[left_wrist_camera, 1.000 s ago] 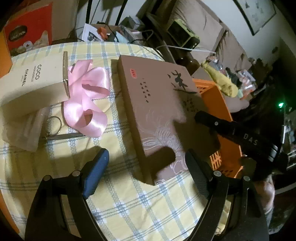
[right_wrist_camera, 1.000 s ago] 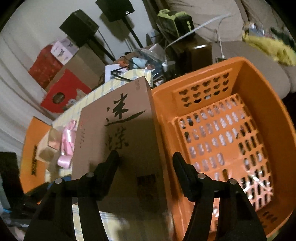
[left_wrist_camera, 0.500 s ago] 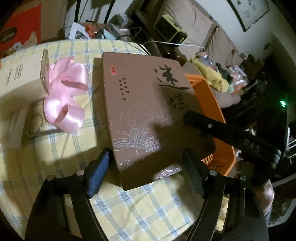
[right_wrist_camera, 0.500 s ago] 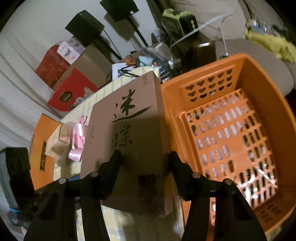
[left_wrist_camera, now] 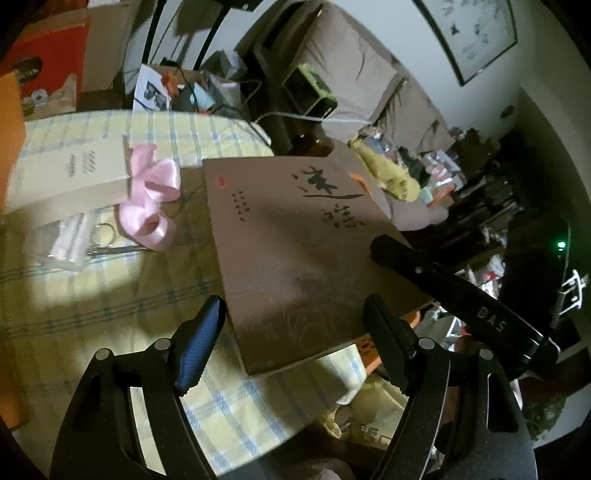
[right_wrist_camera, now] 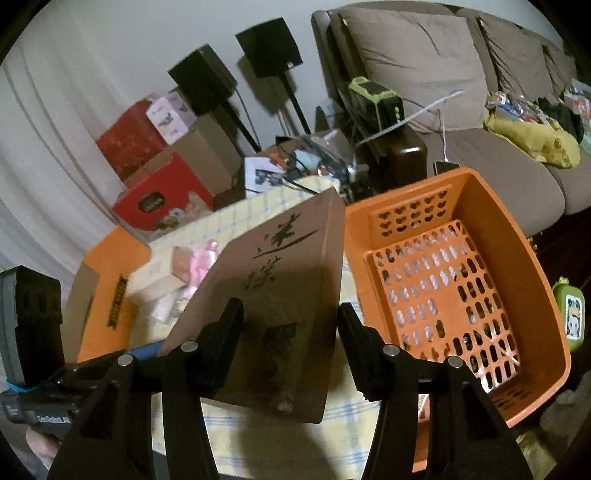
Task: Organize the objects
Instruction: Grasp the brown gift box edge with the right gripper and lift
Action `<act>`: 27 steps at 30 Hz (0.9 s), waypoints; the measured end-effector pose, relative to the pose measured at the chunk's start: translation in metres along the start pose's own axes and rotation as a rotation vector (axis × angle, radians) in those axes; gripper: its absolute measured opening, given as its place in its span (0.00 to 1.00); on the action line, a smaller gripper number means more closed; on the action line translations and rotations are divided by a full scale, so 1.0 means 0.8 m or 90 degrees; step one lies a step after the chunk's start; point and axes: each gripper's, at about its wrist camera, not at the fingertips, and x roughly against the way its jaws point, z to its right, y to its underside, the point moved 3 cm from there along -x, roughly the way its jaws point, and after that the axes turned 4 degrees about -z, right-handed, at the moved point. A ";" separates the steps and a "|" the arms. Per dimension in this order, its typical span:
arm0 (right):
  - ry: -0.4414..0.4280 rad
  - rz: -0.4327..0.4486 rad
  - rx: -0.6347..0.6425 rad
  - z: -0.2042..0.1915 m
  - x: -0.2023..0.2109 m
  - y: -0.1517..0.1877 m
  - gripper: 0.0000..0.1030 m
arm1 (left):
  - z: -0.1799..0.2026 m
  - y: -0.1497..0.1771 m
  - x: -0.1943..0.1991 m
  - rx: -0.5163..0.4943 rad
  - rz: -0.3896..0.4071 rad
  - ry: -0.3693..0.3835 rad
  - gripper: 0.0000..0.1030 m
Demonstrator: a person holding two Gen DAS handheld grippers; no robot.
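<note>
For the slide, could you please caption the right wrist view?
Right gripper holds the flat brown box lifted beside the empty orange basket.

Behind it all runs a long brown sofa point(right_wrist_camera: 480, 122) with fat back cushions, a yellow plush toy point(right_wrist_camera: 532, 142) slumped on its seat. Two black speakers point(right_wrist_camera: 201, 75) stand on thin poles against the pale wall. Red cartons point(right_wrist_camera: 162, 199) are stacked below them. A framed picture point(left_wrist_camera: 476, 33) hangs high on the wall, and a white cable point(right_wrist_camera: 410, 120) trails over the sofa's arm.
</note>
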 end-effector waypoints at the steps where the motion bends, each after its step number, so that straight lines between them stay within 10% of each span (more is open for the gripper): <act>1: -0.003 0.003 0.002 -0.008 0.005 -0.001 0.52 | 0.000 0.001 0.010 0.000 0.004 0.003 0.73; 27: -0.125 0.007 0.156 -0.329 -0.038 -0.014 0.52 | -0.167 0.014 0.286 0.080 0.142 -0.051 0.73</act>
